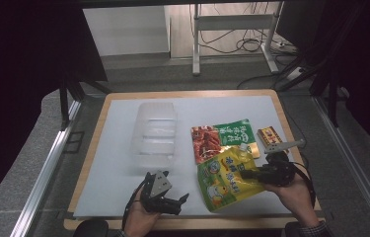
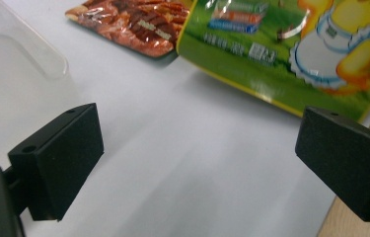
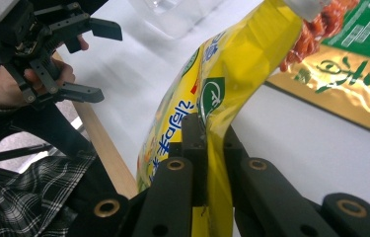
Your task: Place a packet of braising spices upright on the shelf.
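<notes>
My right gripper (image 1: 249, 174) (image 3: 215, 144) is shut on the edge of a yellow-green pouch (image 1: 223, 180) (image 3: 229, 74) printed with a cartoon duck, holding it tilted up off the white mat. My left gripper (image 1: 182, 203) (image 2: 197, 153) stands open with nothing between its jaws, just left of the pouch (image 2: 296, 54) near the table's front edge. From the right gripper view, the left gripper (image 3: 106, 61) shows in a hand at the upper left. A red and green snack pack (image 1: 218, 137) (image 2: 138, 24) (image 3: 350, 64) lies flat behind the pouch.
A clear plastic container (image 1: 154, 133) (image 2: 10, 64) (image 3: 172, 12) stands at the mat's middle. A small yellow and red box (image 1: 270, 136) lies at the right edge. The wooden table rim (image 1: 93, 143) borders the white mat. A checked sleeve (image 3: 29, 192) is at the lower left.
</notes>
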### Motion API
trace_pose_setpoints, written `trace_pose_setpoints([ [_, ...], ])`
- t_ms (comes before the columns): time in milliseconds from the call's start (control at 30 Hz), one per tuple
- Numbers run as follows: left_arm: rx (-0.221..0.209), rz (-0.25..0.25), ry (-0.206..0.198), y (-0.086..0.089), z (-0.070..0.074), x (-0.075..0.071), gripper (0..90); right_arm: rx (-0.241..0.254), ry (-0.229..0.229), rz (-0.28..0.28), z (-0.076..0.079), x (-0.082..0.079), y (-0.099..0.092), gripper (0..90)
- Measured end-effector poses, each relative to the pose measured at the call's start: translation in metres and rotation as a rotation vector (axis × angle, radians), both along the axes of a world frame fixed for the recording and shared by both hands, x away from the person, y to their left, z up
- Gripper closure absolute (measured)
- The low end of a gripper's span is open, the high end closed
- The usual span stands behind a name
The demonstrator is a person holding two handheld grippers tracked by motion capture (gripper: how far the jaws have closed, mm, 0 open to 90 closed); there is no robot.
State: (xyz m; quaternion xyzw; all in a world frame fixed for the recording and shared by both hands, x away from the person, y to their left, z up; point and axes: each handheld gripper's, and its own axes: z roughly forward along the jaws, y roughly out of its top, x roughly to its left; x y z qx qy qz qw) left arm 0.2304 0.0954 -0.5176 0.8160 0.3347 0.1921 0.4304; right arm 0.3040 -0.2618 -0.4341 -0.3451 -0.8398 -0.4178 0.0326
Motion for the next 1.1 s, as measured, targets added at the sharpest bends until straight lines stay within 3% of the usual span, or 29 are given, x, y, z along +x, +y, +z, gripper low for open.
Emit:
trace_pose_setpoints([
  [300, 0.034, -0.005, -0.016, 0.003, 0.0, -0.005, 1.5, 0.007, -0.021, 0.003, 0.02, 0.005, -0.002, 87.8],
  [733, -0.026, -0.036, -0.003, 0.009, -0.002, -0.005, 0.5, -0.042, -0.097, 0.006, 0.043, 0.01, 0.003, 89.1],
  [900, -0.042, -0.042, 0.002, 0.01, -0.002, -0.006, 0.5, -0.077, -0.148, -0.007, 0.055, 0.013, 0.004, 89.2],
  [1100, -0.044, -0.038, 0.002, 0.012, -0.001, -0.007, 0.4, -0.083, -0.171, -0.01, 0.063, 0.02, 0.006, 89.2],
])
